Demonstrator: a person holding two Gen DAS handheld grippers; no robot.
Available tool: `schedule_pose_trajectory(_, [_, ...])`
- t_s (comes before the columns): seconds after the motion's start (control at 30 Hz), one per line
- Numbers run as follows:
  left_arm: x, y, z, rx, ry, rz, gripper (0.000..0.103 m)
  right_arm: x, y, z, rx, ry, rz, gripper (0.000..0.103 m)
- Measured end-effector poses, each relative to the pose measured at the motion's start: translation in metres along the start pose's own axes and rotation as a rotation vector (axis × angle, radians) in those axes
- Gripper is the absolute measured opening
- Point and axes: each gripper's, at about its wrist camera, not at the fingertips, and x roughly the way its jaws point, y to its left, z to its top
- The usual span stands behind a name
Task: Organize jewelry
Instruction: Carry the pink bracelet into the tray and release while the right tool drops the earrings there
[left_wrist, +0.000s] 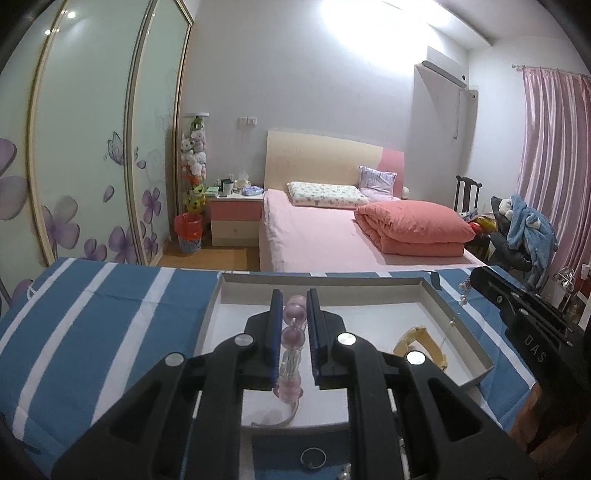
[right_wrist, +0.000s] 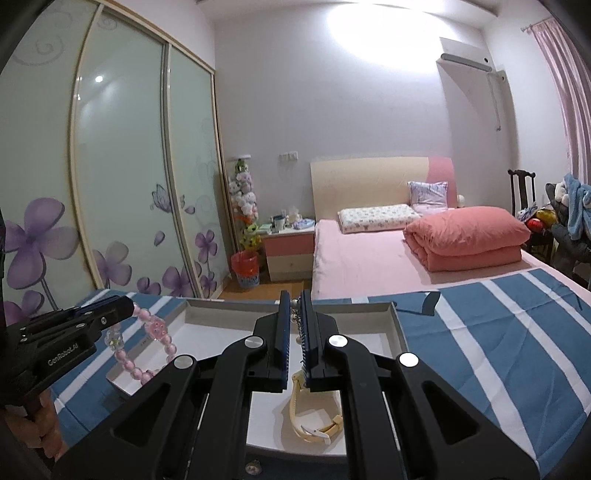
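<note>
A shallow white box (left_wrist: 458, 325) lies on a blue and white striped cloth (left_wrist: 103, 310). My left gripper (left_wrist: 293, 306) is shut on a pink bead bracelet (left_wrist: 291, 336) and holds it over the box; the bracelet also shows hanging in the right wrist view (right_wrist: 155, 328). My right gripper (right_wrist: 294, 306) is shut on a pearl chain piece (right_wrist: 295, 314) above the box (right_wrist: 395, 325). It also shows at the right of the left wrist view (left_wrist: 463, 291). A cream watch (right_wrist: 314, 417) lies in the box, seen also in the left wrist view (left_wrist: 421, 343).
A small ring (left_wrist: 313, 458) and some pearls (left_wrist: 345, 470) lie on the cloth near me. Beyond the table are a pink bed (left_wrist: 332, 236), a nightstand (left_wrist: 236, 218), a red bin (left_wrist: 188, 232), a flowered wardrobe (left_wrist: 92, 147) and a chair with clothes (left_wrist: 524, 229).
</note>
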Motion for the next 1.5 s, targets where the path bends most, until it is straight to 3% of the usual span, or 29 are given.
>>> schedule_pose_trajectory(0.47, [0.031, 0.006, -0.014, -0.013, 0.05, -0.002, 0.014, 0.021, 0.006, -0.006, -0.005, 0.082, 0.024, 0.008])
schedule_pose_trajectory(0.5, [0.032, 0.006, -0.013, -0.016, 0.05, -0.004, 0.015, 0.021, 0.005, -0.006, -0.001, 0.085, 0.023, 0.011])
schedule_pose_trajectory(0.57, [0.033, 0.008, -0.013, -0.023, 0.05, -0.01, 0.018, 0.023, 0.002, -0.005, 0.01, 0.088, 0.019, 0.031])
schedule_pose_trajectory(0.6, [0.033, 0.008, -0.013, -0.026, 0.05, -0.011, 0.022, 0.022, 0.0, -0.005, 0.016, 0.084, 0.015, 0.045])
schedule_pose_trajectory(0.63, [0.033, 0.009, -0.014, -0.028, 0.048, -0.011, 0.023, 0.021, 0.0, -0.005, 0.021, 0.077, 0.013, 0.048])
schedule_pose_trajectory(1.23, [0.024, 0.018, -0.012, -0.053, 0.08, -0.015, 0.025, 0.012, -0.002, 0.001, 0.027, 0.068, 0.003, 0.048])
schedule_pose_trajectory(1.5, [-0.005, 0.021, -0.038, -0.003, 0.18, -0.078, 0.032, -0.018, -0.002, -0.005, 0.021, 0.1, 0.015, 0.048])
